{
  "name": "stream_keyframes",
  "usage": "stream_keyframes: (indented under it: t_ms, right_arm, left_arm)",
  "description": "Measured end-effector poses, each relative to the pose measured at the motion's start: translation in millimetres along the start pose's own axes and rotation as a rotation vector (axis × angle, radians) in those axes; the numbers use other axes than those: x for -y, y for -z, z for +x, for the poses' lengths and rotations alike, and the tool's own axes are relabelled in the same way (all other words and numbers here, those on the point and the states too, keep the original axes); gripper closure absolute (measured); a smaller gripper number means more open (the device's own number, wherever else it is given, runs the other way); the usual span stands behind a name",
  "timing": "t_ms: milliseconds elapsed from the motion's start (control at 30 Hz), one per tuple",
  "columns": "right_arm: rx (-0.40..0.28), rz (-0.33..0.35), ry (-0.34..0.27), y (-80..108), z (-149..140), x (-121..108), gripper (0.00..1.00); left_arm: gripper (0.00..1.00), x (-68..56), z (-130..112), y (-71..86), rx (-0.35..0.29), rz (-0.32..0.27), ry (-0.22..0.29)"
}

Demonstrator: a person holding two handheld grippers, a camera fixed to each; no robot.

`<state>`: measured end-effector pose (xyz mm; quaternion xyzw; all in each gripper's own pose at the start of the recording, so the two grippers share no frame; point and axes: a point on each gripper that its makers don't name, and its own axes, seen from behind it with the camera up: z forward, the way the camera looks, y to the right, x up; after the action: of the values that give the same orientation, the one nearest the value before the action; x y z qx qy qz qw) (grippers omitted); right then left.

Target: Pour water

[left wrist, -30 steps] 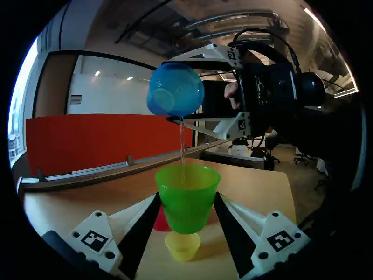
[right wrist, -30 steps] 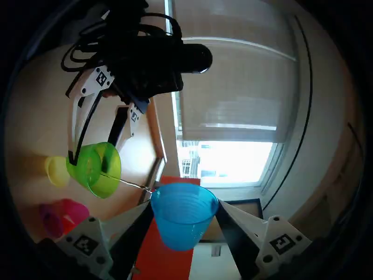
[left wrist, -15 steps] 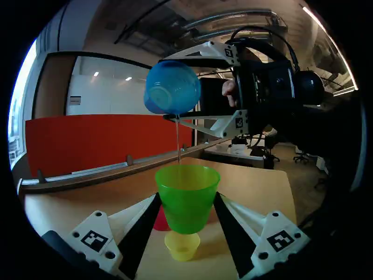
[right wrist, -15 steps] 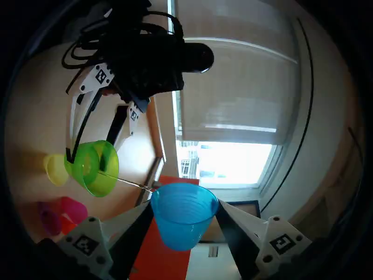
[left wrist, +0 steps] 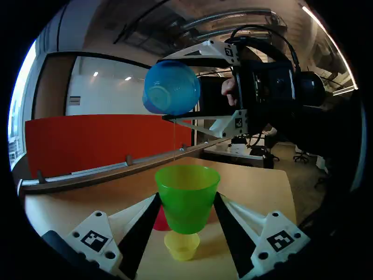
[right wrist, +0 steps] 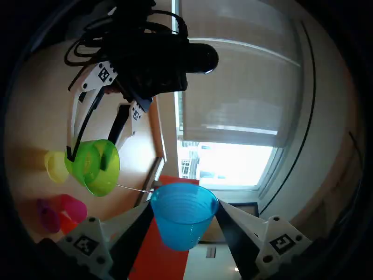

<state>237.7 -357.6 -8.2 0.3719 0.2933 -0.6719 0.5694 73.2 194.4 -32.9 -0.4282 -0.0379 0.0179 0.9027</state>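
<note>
Both sides of the green cup (left wrist: 187, 205) are pinched by our left gripper (left wrist: 187, 199), which holds it upright and clear of the table (left wrist: 261, 186). Below it on the table we see a yellow cup (left wrist: 182, 245), and just behind that, to the left, a pink cup (left wrist: 161, 220). Farther off and higher, our right gripper (right wrist: 184, 208) clamps the blue cup (left wrist: 171, 88) between its two fingers, with a hand (left wrist: 229, 88) behind it. We see the blue cup tipped over, base turned toward the near side. A very thin thread of water (left wrist: 174, 140) drops from its lower edge toward the green cup's mouth. At the far edge of the table stands a red partition (left wrist: 102, 140).
</note>
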Motion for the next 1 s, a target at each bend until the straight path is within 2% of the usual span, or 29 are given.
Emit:
stream_keyframes:
  t_ms: [567, 800, 1000]
  right_arm:
    - [-0.001, -0.002, -0.018, -0.8, -4.0, 0.4, 0.08]
    - [-0.013, -0.011, -0.078, -2.5, -6.6, -2.6, 0.08]
    - [-0.02, -0.027, -0.172, -3.7, -12.1, -6.2, 0.08]
  left_arm:
    - [0.19, 1.2, 1.4, 0.0, -0.002, 0.005, -0.001]
    - [0.2, 2.5, 1.9, 0.9, -0.002, 0.008, -0.002]
    - [0.2, 4.0, 3.3, 2.1, -0.003, 0.013, -0.003]
